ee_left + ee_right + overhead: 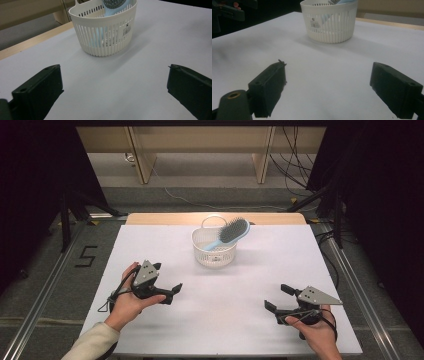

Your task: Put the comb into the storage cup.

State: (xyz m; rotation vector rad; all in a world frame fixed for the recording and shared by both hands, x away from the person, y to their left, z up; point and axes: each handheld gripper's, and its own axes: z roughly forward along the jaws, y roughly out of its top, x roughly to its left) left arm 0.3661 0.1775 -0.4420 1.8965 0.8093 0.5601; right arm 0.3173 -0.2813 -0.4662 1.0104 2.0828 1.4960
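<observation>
A white slotted plastic basket [214,251] stood toward the far middle of the white table [150,245], and a light-blue hairbrush [231,232] rested in it handle-down — its dark bristled head leaning out over the basket's right rim. The left gripper [167,279] was held over the near left of the table, jaws wide apart and holding nothing, well short of the basket. The right gripper [278,296] was held over the near right of the table — its jaws spread and empty too, with bare tabletop showing between them in the right gripper view.
</observation>
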